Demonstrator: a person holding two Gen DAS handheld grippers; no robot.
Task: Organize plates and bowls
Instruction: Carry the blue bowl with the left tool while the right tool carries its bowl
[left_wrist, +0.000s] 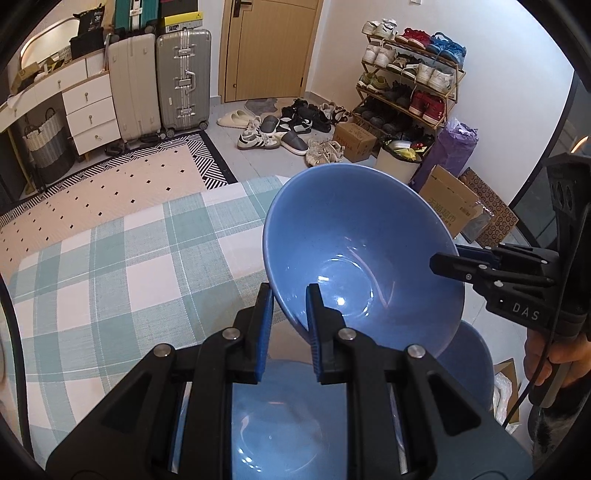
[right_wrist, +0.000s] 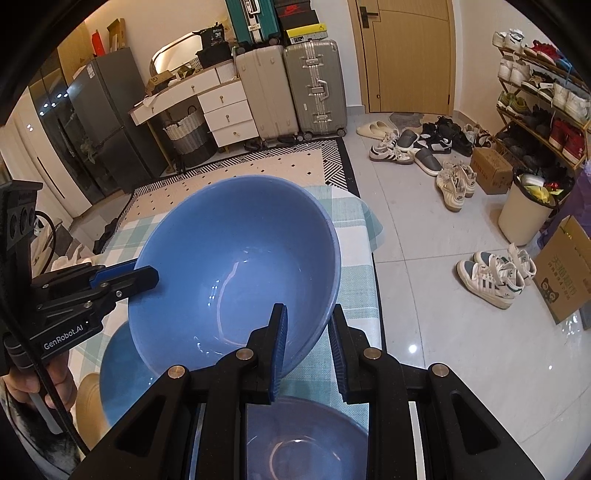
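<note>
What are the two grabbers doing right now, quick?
Left gripper: closed on the rim of the blue bowl.
Right gripper: closed on the same bowl's rim, opposite side.

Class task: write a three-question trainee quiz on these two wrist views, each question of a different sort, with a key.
1. True or false: both grippers pinch the rim of the same blue bowl.
2. What pattern covers the table? A checked cloth B plain wood C stripes
3. What lies directly beneath the held bowl?

Key:
1. True: left gripper and right gripper each clamp its rim.
2. A, the checked tablecloth.
3. More blue bowls on the table.
</note>
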